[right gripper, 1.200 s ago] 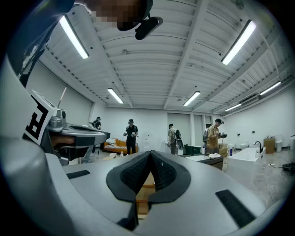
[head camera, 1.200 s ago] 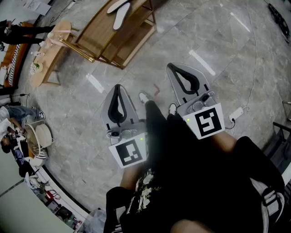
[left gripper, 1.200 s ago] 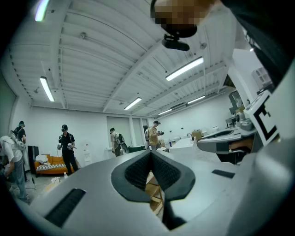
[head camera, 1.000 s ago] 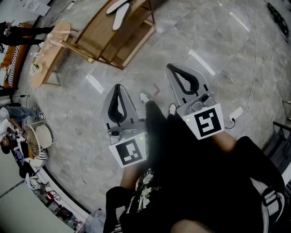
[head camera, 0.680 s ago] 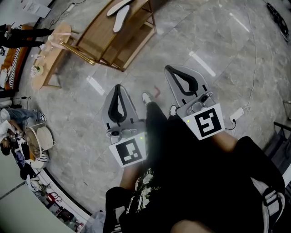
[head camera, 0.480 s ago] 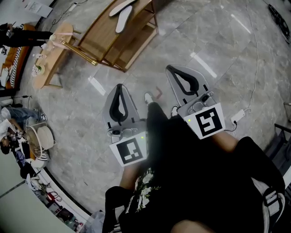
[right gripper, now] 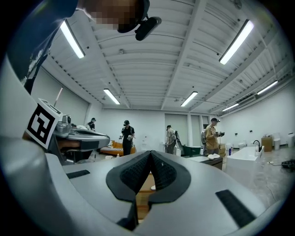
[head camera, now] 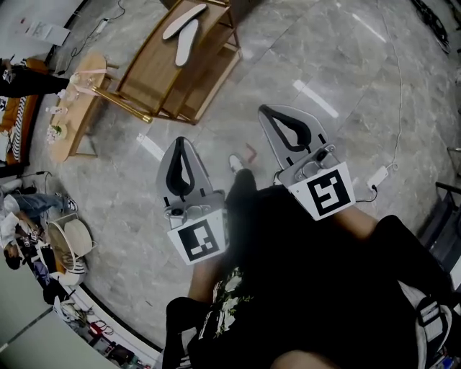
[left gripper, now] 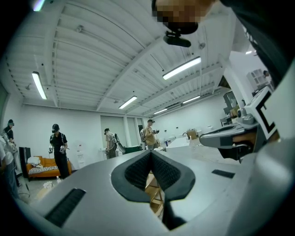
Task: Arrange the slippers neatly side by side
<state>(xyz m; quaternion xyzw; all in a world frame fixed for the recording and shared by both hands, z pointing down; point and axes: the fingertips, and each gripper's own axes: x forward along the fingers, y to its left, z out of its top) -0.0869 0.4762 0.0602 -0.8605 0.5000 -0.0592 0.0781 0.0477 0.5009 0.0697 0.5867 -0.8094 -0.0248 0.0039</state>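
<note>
Here you seem to be at the approach step, with your left gripper (head camera: pixel 181 143) and right gripper (head camera: pixel 268 112) both closed on nothing and the two white slippers (head camera: pixel 184 21) askew atop the wooden rack (head camera: pixel 155 68) at eleven o'clock, so next you likely need to move closer and open the jaws.

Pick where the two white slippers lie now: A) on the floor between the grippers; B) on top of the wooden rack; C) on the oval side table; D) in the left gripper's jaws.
B: the head view shows both slippers lying on the wooden rack, away from the left gripper and right gripper, which are both shut and empty.
</note>
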